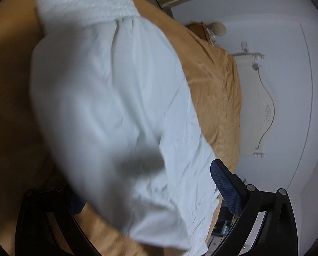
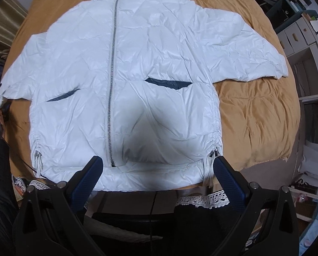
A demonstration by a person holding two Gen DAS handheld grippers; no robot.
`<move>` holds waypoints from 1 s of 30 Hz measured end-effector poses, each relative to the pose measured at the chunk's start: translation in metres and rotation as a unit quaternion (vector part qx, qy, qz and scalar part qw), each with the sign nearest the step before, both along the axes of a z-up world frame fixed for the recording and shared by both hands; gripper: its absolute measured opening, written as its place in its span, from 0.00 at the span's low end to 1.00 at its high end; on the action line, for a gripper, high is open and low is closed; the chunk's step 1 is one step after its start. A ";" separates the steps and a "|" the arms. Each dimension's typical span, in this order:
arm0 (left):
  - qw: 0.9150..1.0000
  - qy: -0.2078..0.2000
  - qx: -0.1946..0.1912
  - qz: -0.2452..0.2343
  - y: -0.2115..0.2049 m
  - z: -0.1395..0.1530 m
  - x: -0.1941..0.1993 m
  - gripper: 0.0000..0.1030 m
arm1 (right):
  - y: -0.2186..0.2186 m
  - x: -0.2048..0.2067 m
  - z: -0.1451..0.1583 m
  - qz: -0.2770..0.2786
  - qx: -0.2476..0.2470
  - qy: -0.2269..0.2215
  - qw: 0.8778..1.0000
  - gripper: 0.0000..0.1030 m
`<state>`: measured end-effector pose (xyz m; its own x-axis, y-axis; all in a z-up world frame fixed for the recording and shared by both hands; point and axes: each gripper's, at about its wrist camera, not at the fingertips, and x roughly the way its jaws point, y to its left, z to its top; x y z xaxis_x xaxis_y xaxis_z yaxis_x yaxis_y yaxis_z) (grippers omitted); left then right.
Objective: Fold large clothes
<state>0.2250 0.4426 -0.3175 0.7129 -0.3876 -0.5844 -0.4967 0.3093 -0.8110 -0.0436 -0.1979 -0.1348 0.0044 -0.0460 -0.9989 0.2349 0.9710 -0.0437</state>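
Right hand-held gripper [image 2: 156,170] gapes (empty) over jacket [image 2: 137,74] hem.

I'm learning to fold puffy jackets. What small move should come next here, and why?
Probably carry the sleeve draped over the left gripper inward across the zipper. The jacket already lies flat and zipped on the bedspread, and the right gripper hovers open at the hem, holding nothing, so it could steady the body.
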 end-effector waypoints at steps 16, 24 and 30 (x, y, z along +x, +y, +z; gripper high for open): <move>0.940 -0.208 0.199 -0.181 -0.222 0.194 0.024 0.15 | -0.037 0.024 0.022 0.008 0.014 -0.083 0.996 1.00; 0.886 -0.221 0.171 -0.369 -0.437 0.139 0.043 0.17 | -0.101 0.081 -0.001 -0.034 0.069 -0.179 0.981 1.00; 0.893 -0.087 0.163 -0.411 -0.494 -0.020 0.051 0.18 | -0.105 0.161 -0.006 0.002 0.088 -0.188 0.978 1.00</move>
